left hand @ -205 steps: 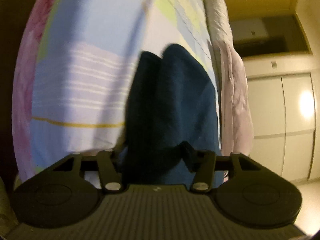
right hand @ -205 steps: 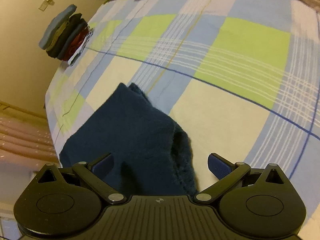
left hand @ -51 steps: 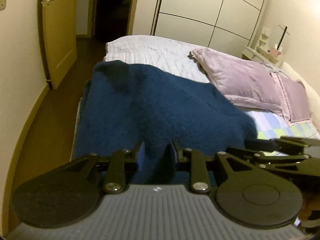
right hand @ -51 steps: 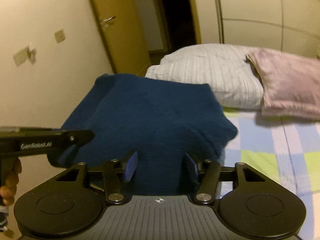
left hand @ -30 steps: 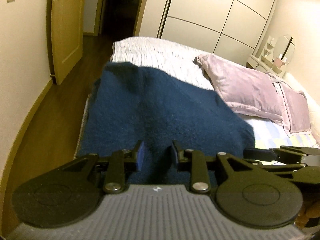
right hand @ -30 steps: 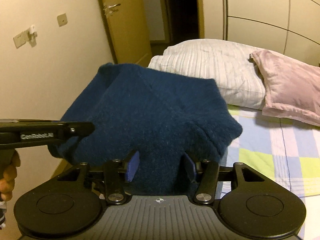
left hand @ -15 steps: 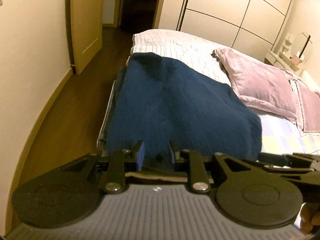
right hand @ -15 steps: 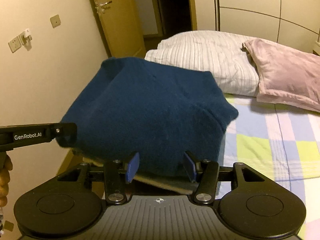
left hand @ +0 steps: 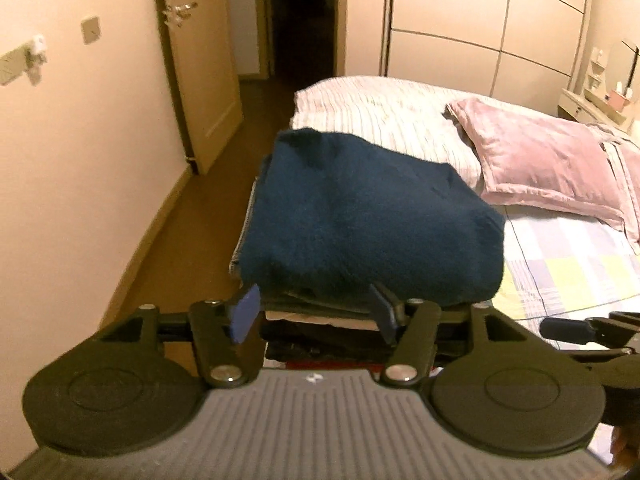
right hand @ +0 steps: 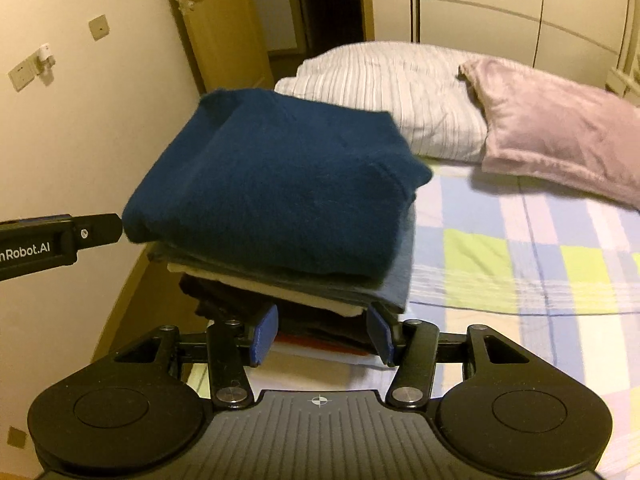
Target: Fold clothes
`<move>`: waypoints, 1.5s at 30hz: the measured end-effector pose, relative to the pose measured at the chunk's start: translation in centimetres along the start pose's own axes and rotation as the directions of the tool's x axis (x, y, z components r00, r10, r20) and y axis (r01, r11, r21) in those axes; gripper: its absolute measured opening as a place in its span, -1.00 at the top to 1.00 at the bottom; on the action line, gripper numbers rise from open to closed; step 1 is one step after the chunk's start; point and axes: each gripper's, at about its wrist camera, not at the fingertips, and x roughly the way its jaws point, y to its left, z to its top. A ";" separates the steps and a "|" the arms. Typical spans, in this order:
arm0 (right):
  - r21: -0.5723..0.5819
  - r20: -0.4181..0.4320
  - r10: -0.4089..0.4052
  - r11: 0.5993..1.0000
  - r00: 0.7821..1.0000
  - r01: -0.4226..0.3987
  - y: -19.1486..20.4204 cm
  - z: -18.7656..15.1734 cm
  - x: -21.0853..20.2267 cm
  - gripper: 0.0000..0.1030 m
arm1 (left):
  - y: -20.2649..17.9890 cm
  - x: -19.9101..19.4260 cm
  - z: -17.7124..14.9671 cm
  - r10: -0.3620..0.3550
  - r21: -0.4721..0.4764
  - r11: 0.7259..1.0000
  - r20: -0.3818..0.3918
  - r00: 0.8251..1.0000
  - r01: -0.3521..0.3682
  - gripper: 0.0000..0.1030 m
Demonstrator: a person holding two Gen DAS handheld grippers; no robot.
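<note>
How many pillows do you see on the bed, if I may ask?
3: a striped pillow nearest the door, a pink pillow beside it, another pink one at the frame edge; more may be hidden.

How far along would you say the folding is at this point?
Done: the navy sweater lies folded on top of the stack of folded clothes at the bed's edge. In hand: nothing; the left gripper and right gripper are both open. Left: no unfolded garment is in view.

Home bedroom, bed (right hand: pixel 520 264) with pillows (right hand: pixel 552 128) (checked sheet), wardrobe (left hand: pixel 480 20), door (left hand: pixel 200 60)
</note>
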 end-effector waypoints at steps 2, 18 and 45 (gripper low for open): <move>-0.005 0.014 0.000 1.000 1.000 0.000 -0.3 -0.6 -1.4 -0.03 | -0.8 -1.5 -0.4 0.021 -0.001 1.000 0.020 1.000 -0.021 -0.27; -0.036 0.081 0.031 0.999 0.996 -0.028 -3.8 -6.3 -12.1 -0.03 | -6.8 -11.6 -5.1 0.154 -0.063 0.986 0.030 0.988 -0.152 -0.45; 0.099 0.036 -0.048 0.994 0.998 0.044 1.6 -10.2 -14.2 -0.04 | -2.4 -12.5 -7.9 0.041 0.069 0.997 -0.054 0.998 -0.037 -0.45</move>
